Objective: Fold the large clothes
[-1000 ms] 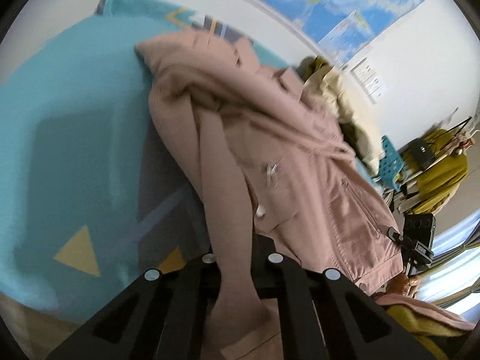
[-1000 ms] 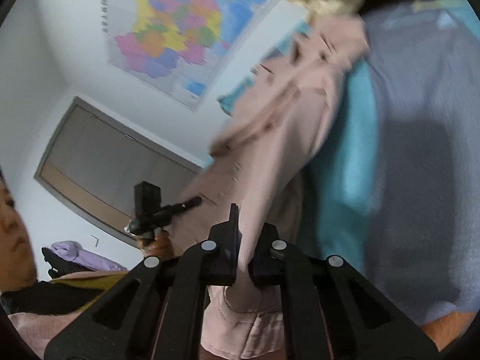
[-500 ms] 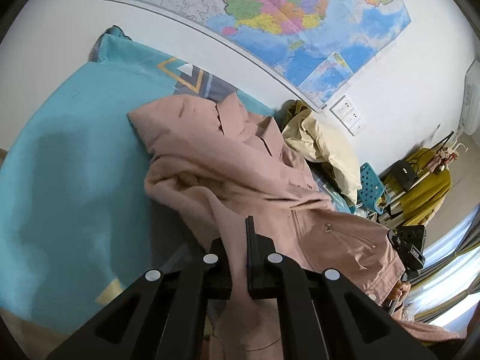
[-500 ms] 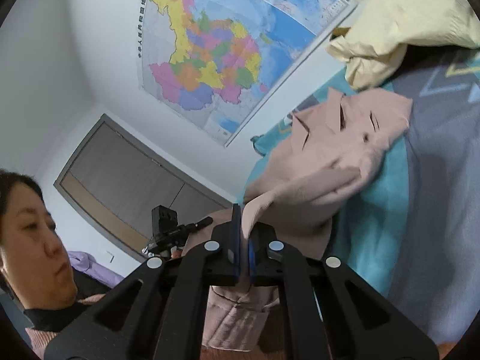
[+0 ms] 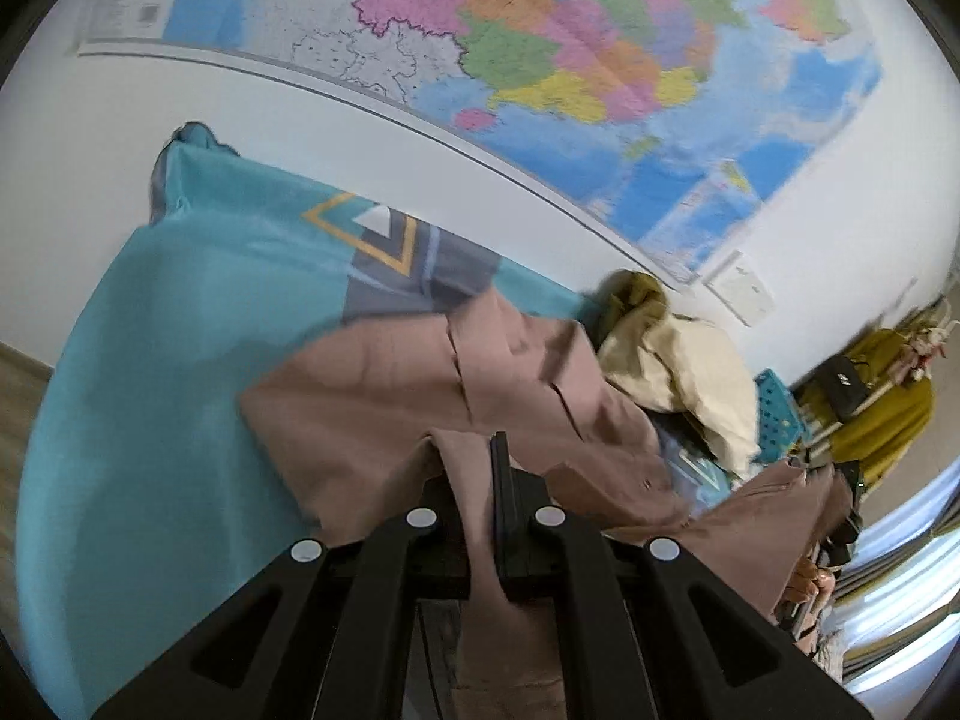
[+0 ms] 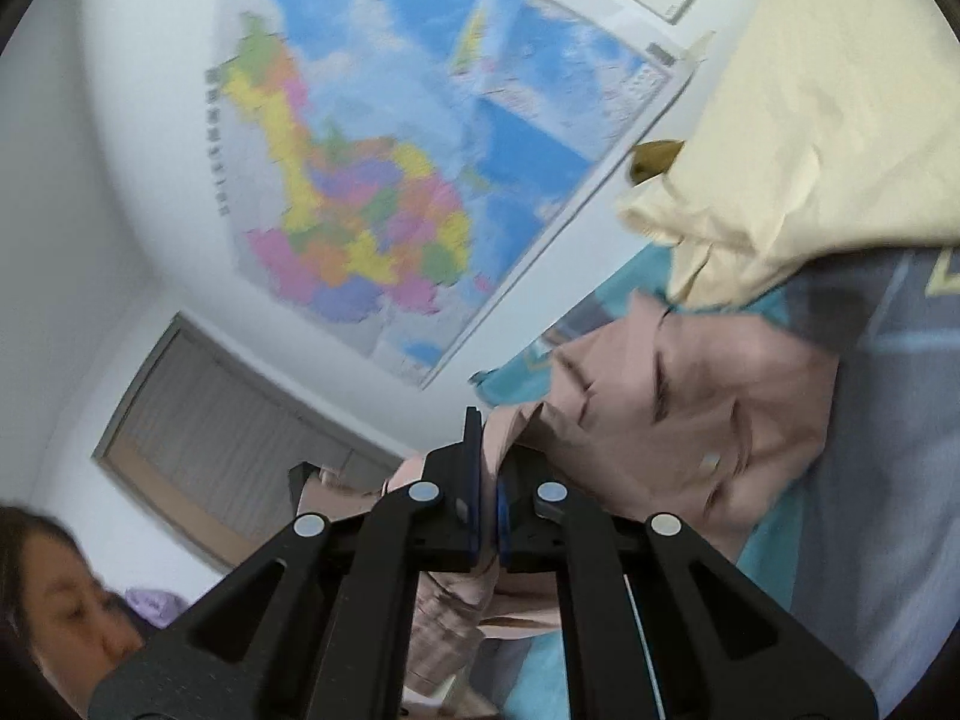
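Observation:
A dusty-pink jacket (image 5: 384, 402) lies across a teal bedspread (image 5: 150, 420), its collar end resting near the wall. My left gripper (image 5: 474, 468) is shut on a fold of the pink cloth, which hangs down between its fingers. The jacket (image 6: 690, 414) shows again in the right wrist view, collar side on the bed. My right gripper (image 6: 487, 450) is shut on another edge of the same jacket, with cloth bunched below its jaws. The lower part of the jacket is lifted off the bed between the two grippers.
A cream garment (image 5: 678, 372) is heaped on the bed at the wall, also cream garment (image 6: 810, 138). A large map (image 5: 570, 72) hangs above. A yellow-draped rack (image 5: 870, 414) and a blue crate (image 5: 774, 408) stand at the right. A person (image 6: 54, 600) is at lower left.
Both grippers have risen and moved toward the wall, carrying the jacket's lower part up and over toward its collar. The map now fills much more of both views.

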The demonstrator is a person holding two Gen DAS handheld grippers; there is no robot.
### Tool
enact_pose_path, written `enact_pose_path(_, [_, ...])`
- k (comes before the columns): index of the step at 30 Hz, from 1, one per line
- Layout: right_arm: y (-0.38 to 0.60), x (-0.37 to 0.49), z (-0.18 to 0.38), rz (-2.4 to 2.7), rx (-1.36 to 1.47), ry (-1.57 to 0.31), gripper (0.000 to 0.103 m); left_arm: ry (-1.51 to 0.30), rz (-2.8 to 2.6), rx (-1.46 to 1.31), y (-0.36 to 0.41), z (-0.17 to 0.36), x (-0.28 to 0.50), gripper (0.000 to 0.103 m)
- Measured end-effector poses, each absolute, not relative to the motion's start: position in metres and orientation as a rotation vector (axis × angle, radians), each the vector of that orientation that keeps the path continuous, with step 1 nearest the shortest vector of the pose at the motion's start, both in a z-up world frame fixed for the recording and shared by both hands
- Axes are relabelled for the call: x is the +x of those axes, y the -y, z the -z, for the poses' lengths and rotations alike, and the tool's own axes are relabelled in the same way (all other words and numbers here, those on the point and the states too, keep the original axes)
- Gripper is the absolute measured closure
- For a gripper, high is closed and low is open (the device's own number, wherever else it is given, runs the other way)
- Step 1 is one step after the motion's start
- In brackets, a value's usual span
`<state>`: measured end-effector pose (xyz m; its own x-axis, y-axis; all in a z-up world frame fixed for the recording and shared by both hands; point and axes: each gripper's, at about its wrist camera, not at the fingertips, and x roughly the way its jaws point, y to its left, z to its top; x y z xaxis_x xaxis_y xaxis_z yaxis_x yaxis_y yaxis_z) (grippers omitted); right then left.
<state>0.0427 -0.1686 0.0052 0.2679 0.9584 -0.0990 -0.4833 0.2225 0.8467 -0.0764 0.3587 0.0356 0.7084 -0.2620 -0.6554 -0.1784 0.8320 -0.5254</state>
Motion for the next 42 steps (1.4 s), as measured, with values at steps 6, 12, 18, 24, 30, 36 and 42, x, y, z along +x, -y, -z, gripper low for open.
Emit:
enact_pose_path(6, [0.135,0.124,0.037,-0.932,0.816,-0.895,0.098,-0.951,-0.008,-0.627,-0.382,-0.002,0.012,0.099])
enact_pose_path(12, [0.121,0.154,0.069,-0.767,0.748,-0.972,0.066,-1.018,-0.126,-0.66,-0.404,0.032,0.037,0.068])
enact_pose_path(18, [0.105,0.101,0.016,-0.818,0.395,-0.777,0.047,-0.85,-0.09,-0.475,-0.384,-0.004,-0.008,0.044])
enact_pose_path(24, [0.012,0.061,0.013,-0.779,-0.169,-0.696,0.037,-0.835,-0.008,-0.078,-0.299,-0.01,-0.002,0.029])
enact_pose_path(30, [-0.033,0.077,0.063,-0.707,-0.436,-0.776,0.047,-0.991,0.025,0.065,-0.254,0.043,0.047,0.024])
enact_pose_path(36, [-0.015,0.089,0.04,-0.73,-0.319,-0.738,0.087,-1.024,-0.058,0.026,-0.271,0.066,0.064,0.087])
enact_pose_path(42, [0.024,0.116,-0.014,-0.749,0.006,-0.607,0.088,-0.89,-0.177,-0.086,-0.306,0.03,0.068,0.1])
